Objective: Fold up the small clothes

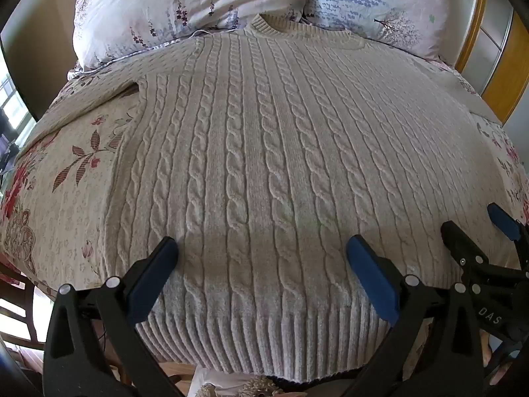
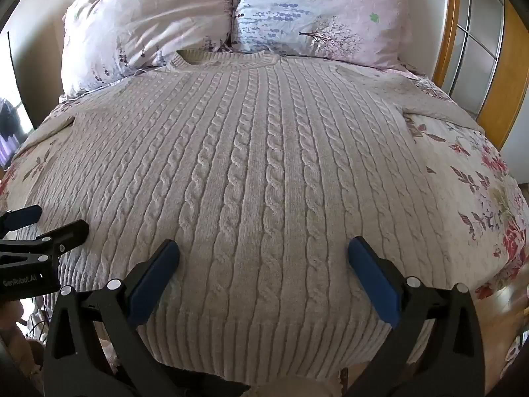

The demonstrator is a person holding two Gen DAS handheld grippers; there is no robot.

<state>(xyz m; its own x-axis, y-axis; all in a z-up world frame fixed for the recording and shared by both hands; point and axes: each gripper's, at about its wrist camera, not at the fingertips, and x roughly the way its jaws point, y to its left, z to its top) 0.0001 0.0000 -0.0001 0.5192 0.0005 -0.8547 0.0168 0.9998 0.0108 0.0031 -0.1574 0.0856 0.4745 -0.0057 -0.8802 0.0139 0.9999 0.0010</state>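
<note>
I have a cream cable-knit sweater (image 1: 264,152) spread flat, front up, on the bed (image 1: 66,178), which wears a floral cover. Its collar (image 2: 224,58) lies at the far end, just touching the two flowered pillows (image 2: 148,26), and its ribbed hem (image 1: 264,337) hangs at the near edge of the bed, right under my cameras. One sleeve (image 2: 436,99) stretches away to the far right, the other (image 1: 96,89) to the far left.

My left tongs (image 1: 263,254) stand spread as wide as they go over the near left part of the sweater, blue pads (image 1: 155,278) apart, nothing between them but the knit below; they grip nothing. My right tongs (image 2: 264,254) are likewise fully spread over the near right part, holding nothing. Each pair shows at the edge of the other's view, side by side, close but apart. A wooden-framed wardrobe (image 2: 479,43) stands at the far right.
</note>
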